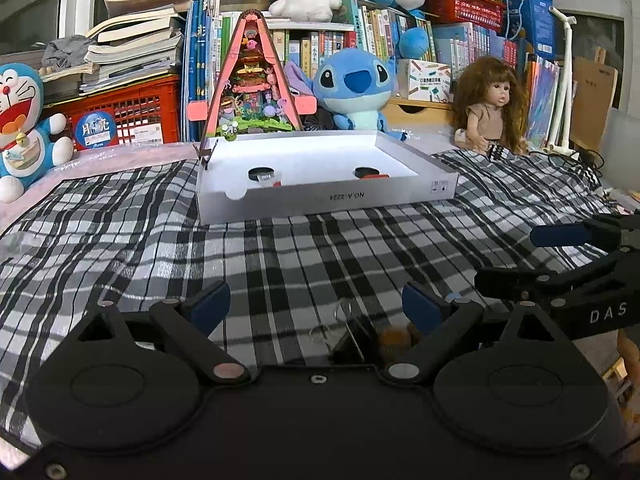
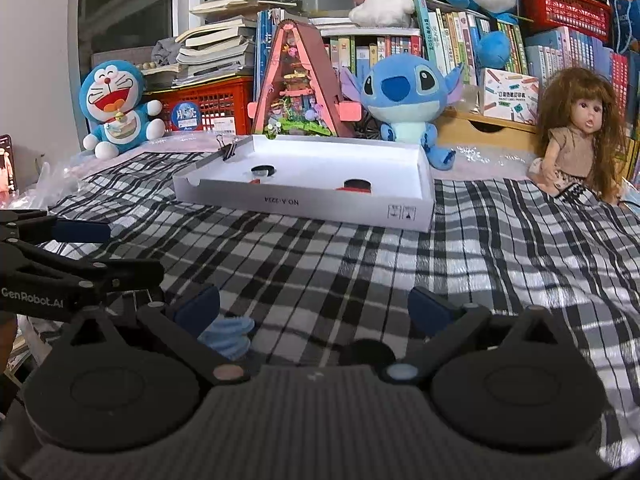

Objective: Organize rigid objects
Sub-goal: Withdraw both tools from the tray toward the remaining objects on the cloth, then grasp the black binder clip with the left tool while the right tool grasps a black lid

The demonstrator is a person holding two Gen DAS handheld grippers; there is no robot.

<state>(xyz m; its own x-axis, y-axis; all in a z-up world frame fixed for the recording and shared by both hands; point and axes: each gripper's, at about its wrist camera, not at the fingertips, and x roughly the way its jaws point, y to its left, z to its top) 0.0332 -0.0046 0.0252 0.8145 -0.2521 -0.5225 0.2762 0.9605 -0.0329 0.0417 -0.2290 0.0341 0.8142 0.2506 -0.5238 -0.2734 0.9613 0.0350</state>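
Clip: a black binder clip (image 1: 352, 340) lies on the checked cloth (image 1: 280, 248) low between the left gripper (image 1: 316, 306) pads, half hidden by the gripper body.
Left gripper: wide apart, nothing held; pads clear of the clip.
Right gripper: right gripper (image 2: 314, 306) also spread wide and empty; a blue ribbed piece (image 2: 230, 336) sits just beside its left pad, a dark round thing (image 2: 370, 350) near its middle.
Box: white box (image 1: 328, 200) well ahead, two dark round items inside, another clip (image 2: 227, 148) on its far left wall.
Risk, grip: the clip's wire handles stand up; closing on them instead of the body may let it twist or flip out.
Risk, cloth: wrinkled fabric could get pinched with it.
Risk, crowding: the grippers sit close and could knock each other.
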